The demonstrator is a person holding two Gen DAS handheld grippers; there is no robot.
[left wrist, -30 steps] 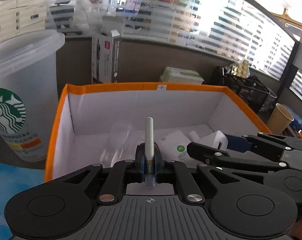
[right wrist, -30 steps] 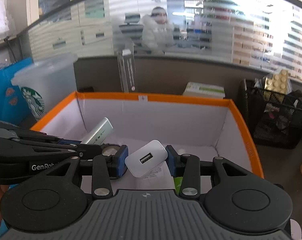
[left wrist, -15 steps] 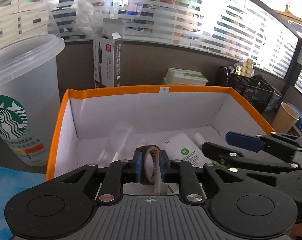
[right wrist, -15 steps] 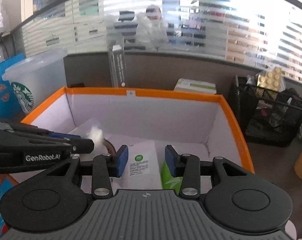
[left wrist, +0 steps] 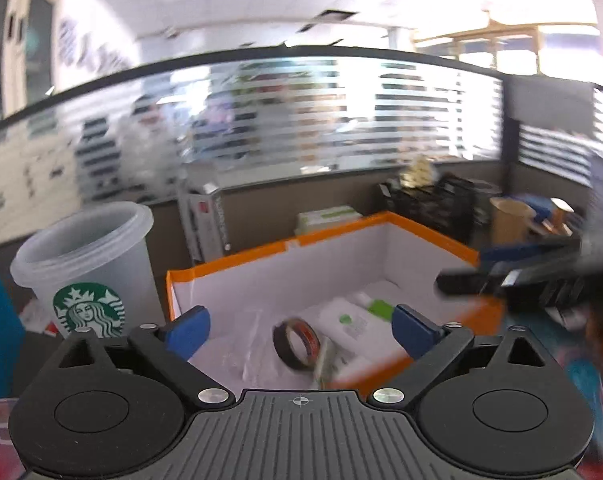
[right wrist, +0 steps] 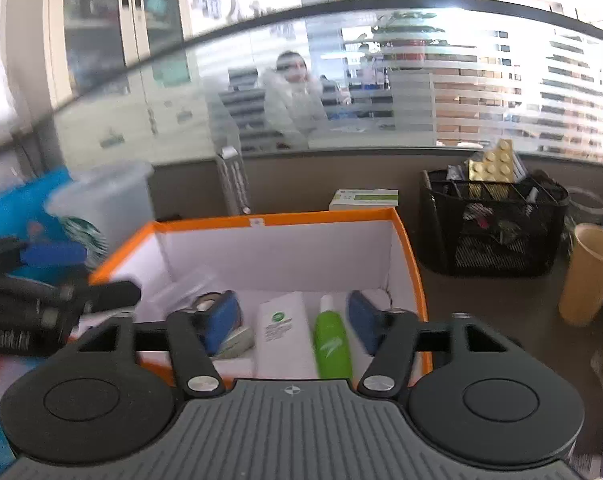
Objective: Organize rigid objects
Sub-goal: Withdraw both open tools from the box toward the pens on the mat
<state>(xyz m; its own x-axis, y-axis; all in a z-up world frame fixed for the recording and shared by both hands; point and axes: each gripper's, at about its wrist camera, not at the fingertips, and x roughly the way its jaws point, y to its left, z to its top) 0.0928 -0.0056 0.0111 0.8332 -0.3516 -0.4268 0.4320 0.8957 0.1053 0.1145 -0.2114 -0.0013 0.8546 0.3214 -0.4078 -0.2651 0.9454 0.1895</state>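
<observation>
An orange-rimmed white box [left wrist: 237,260] [right wrist: 277,220] stands on the desk. Inside it lie a dark tape roll [left wrist: 296,343], a white carton with a green logo [right wrist: 281,332] [left wrist: 349,320] and a green tube [right wrist: 333,344]. My left gripper [left wrist: 297,330] is open and empty, raised above and in front of the box, over the tape roll. My right gripper [right wrist: 295,316] is open and empty, above the box's near side. The tape roll is partly hidden behind the right gripper's left pad [right wrist: 221,320]. Each gripper shows blurred at the edge of the other's view.
A clear Starbucks cup [left wrist: 89,276] stands left of the box. A black mesh organizer [right wrist: 493,228] and a beige paper cup [right wrist: 593,276] stand at the right. A tall carton [right wrist: 233,184] and a flat green-white box [right wrist: 363,199] are behind the box.
The left gripper opened and dropped the tape roll into the box. The right gripper let go of the white charger earlier. Both grippers have since opened wider and pulled up and back.
</observation>
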